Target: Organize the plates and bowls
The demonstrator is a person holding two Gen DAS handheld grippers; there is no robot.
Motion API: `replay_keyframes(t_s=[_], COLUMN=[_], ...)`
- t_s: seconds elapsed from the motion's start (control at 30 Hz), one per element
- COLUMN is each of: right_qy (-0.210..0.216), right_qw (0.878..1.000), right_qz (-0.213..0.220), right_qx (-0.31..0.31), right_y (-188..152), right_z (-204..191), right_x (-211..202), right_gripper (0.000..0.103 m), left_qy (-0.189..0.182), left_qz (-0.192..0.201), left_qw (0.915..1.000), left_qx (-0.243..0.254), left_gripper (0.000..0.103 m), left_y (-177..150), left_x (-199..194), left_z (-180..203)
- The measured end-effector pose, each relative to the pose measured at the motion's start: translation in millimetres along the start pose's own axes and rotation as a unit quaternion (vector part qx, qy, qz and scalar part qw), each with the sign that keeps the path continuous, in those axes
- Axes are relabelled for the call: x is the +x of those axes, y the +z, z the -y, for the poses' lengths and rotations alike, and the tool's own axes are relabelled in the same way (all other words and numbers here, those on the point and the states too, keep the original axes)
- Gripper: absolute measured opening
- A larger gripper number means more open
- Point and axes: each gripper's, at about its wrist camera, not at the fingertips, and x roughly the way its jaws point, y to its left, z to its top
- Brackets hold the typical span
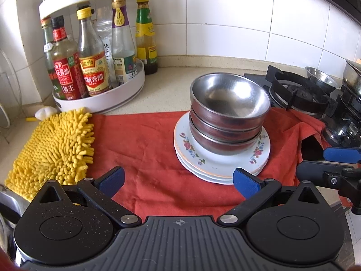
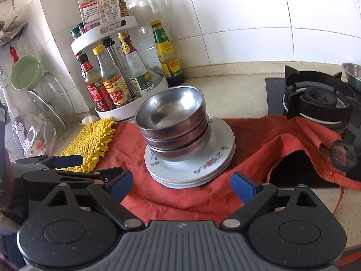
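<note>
Left tool (image 1: 178,179) and right tool (image 2: 181,185) both spread wide, gripping nothing, short of the plates (image 1: 222,169). Three steel bowls (image 1: 227,110) nested atop those plates, on the red cloth (image 1: 146,144) over the tabletop (image 1: 171,85).

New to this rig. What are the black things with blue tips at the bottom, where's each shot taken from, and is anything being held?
No robot arm here: a person holds a two-finger gripper in each hand, with a fisheye camera on each looking along its fingers. One picture is from the left gripper, the other from the right gripper; the blue tips are finger pads. Each view also catches the other gripper at its edge. On the red cloth sits a stack of floral plates with three steel bowls nested on top. A yellow mop pad, a sauce bottle rack and a gas burner surround it. Both grippers are open, holding nothing.
</note>
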Motion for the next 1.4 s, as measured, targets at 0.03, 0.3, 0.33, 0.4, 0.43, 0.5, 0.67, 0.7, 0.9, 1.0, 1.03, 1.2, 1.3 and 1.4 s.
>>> replay_keyframes(t_s=[0.03,0.3,0.33,0.4,0.43,0.5,0.67,0.7,0.9,1.0,1.03,1.2,1.3,1.4], right_qy=[0.000,0.001,0.001,0.000,-0.002,-0.008,-0.024,-0.029,-0.046,-0.048,-0.051,-0.055,-0.054,-0.054], right_qw=[1.000,1.000,1.000,1.000,1.000,1.000,1.000,0.999,0.999,0.999,0.999,0.998,0.998,0.998], right_qz=[-0.001,-0.005,-0.005,-0.006,-0.006,-0.006,-0.012,-0.013,-0.010,-0.012,-0.011,-0.009,-0.009,-0.009], right_qx=[0.000,0.003,0.002,0.000,0.000,-0.001,0.005,0.006,0.010,0.008,0.006,0.005,0.007,0.007], right_y=[-1.0,-2.1,-1.4,-0.5,-0.5,-1.0,-4.1,-3.6,-3.5,-5.3,-5.6,-5.3,-5.0,-4.8], right_z=[0.6,2.7,3.0,3.6,3.6,4.1,8.4,9.7,13.6,11.5,11.1,11.5,12.3,12.7], right_x=[0.3,6.5,7.1,9.0,10.0,11.8,18.1,19.8,27.2,28.0,28.2,28.3,28.1,28.0], right_gripper=[0.092,0.094,0.095,0.095,0.095,0.095,0.095,0.095,0.095,0.095,0.095,0.096,0.096,0.096], left_qy=[-0.001,0.001,0.002,0.004,0.004,0.003,0.005,0.003,-0.001,-0.001,-0.001,0.013,0.013,0.013], left_qz=[-0.001,-0.006,-0.006,-0.004,-0.005,-0.007,-0.015,-0.016,-0.019,-0.020,-0.019,-0.016,-0.013,-0.011], left_qw=[1.0000,1.0000,1.0000,1.0000,0.9999,0.9998,0.9993,0.9993,0.9991,0.9992,0.9992,0.9993,0.9994,0.9994], left_qx=[-0.001,-0.001,-0.001,-0.005,-0.009,-0.016,-0.033,-0.035,-0.037,-0.036,-0.035,-0.032,-0.031,-0.030], left_gripper=[0.103,0.103,0.103,0.103,0.103,0.103,0.103,0.103,0.103,0.103,0.103,0.103,0.103,0.103], left_y=[-0.8,-3.7,-3.7,-3.6,-3.4,-3.0,-3.5,-3.7,-6.7,-7.7,-7.8,-7.6,-7.3,-6.2], left_x=[0.3,0.8,0.7,0.6,1.2,2.9,8.1,8.5,8.8,8.6,8.4,7.6,7.1,6.9], left_z=[0.1,4.1,3.6,3.1,2.0,-0.1,-3.1,-3.5,1.2,3.2,3.9,6.2,6.5,6.4])
